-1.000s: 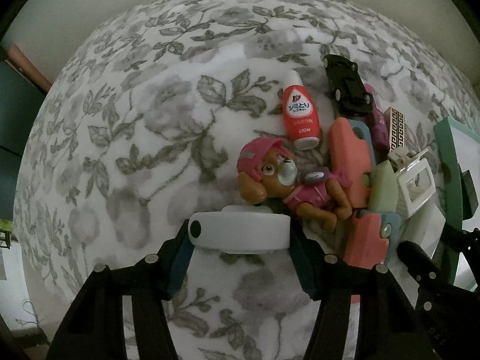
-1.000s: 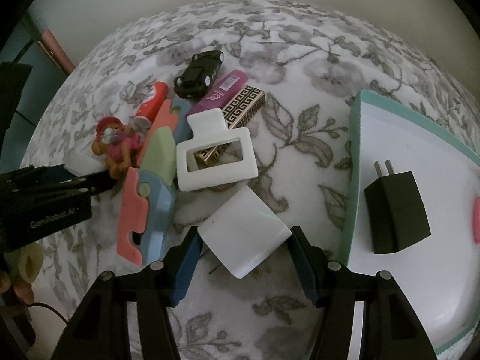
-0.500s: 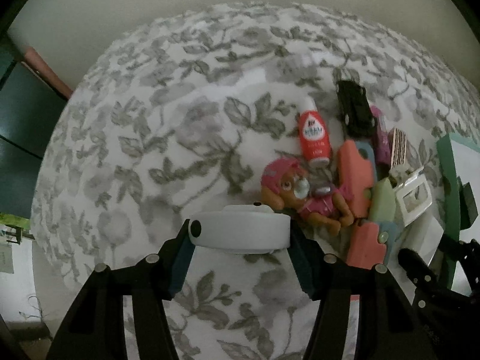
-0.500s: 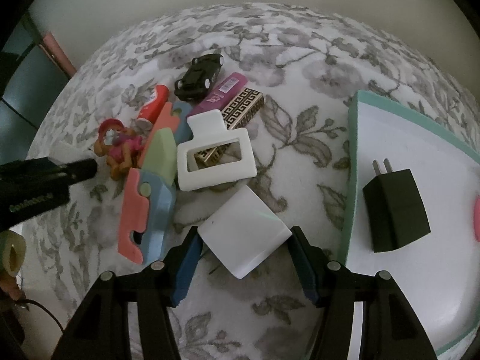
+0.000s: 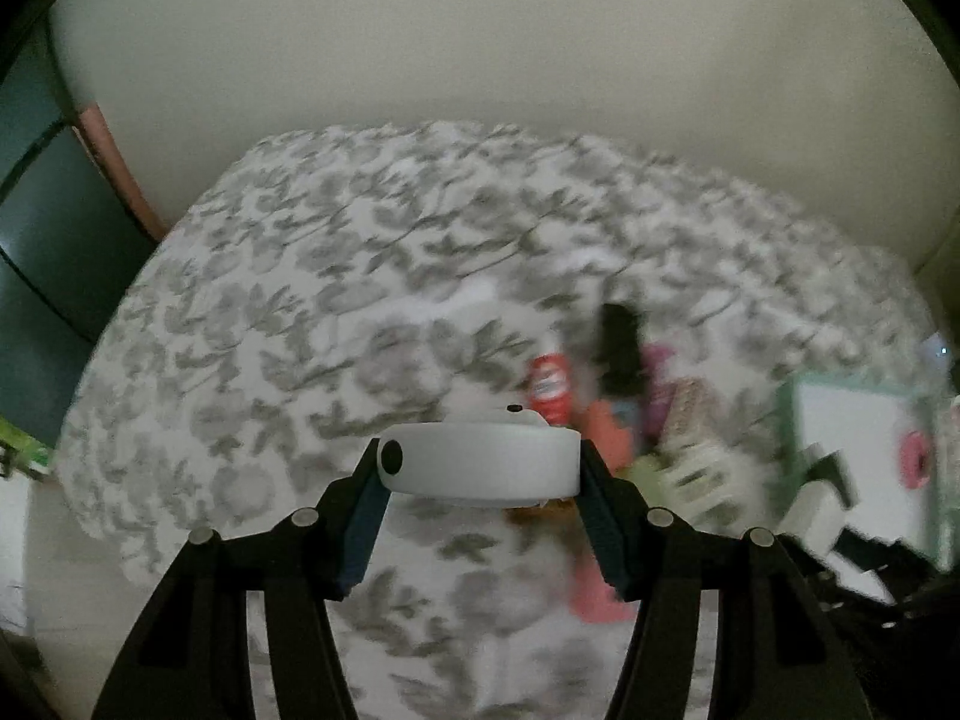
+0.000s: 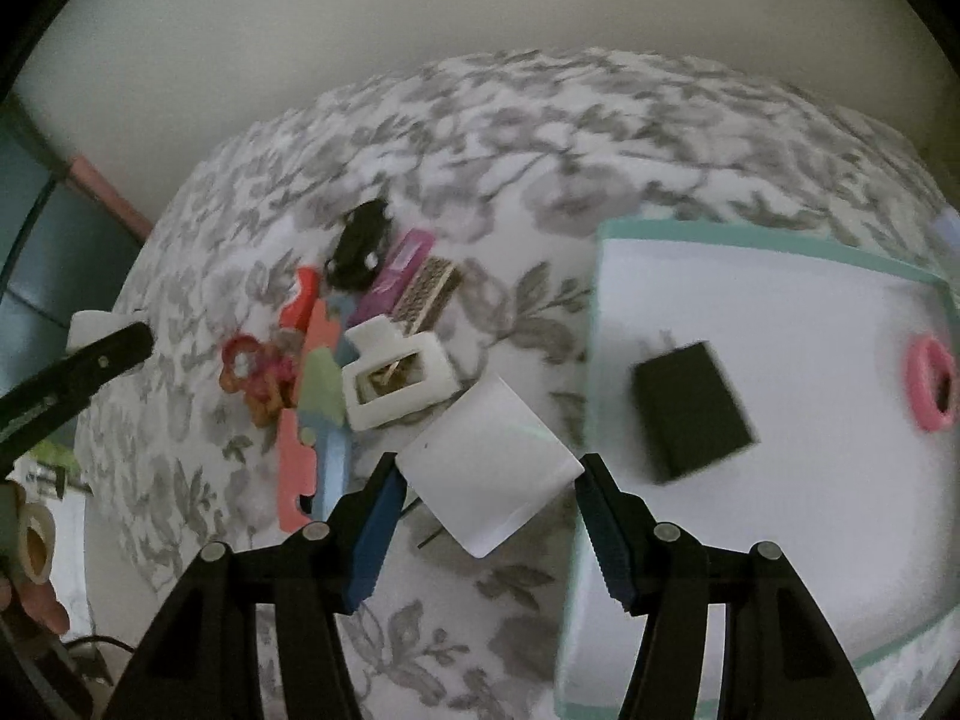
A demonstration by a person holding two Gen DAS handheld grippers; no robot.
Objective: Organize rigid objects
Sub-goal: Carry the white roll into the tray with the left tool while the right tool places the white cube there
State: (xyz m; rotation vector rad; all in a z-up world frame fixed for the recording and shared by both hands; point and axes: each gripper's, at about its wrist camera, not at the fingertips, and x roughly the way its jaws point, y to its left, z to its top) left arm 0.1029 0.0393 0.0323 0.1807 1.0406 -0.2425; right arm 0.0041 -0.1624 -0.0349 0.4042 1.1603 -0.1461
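My left gripper (image 5: 480, 474) is shut on a flat white oval case (image 5: 480, 465), held well above the floral cloth. The same left gripper (image 6: 102, 354) shows at the left edge of the right wrist view. My right gripper (image 6: 489, 480) is shut on a white square box (image 6: 489, 471), held by two opposite corners near the left edge of the white tray (image 6: 780, 300). On the tray lie a black plug adapter (image 6: 690, 411) and a pink ring (image 6: 930, 384). A pile of small items lies left of the tray: a white frame (image 6: 396, 381), a black toy car (image 6: 360, 246) and a pink toy dog (image 6: 258, 375).
The pile also holds a red bottle (image 5: 549, 390), coral and blue puzzle-shaped pieces (image 6: 312, 438), a purple stick (image 6: 399, 276) and a patterned box (image 6: 429, 297). A pale wall rises behind the table. Dark furniture (image 5: 42, 252) stands at the left.
Both grippers have risen from the cloth with their loads. The left view now looks more towards the wall, and the pile appears smaller. The right gripper has shifted towards the tray.
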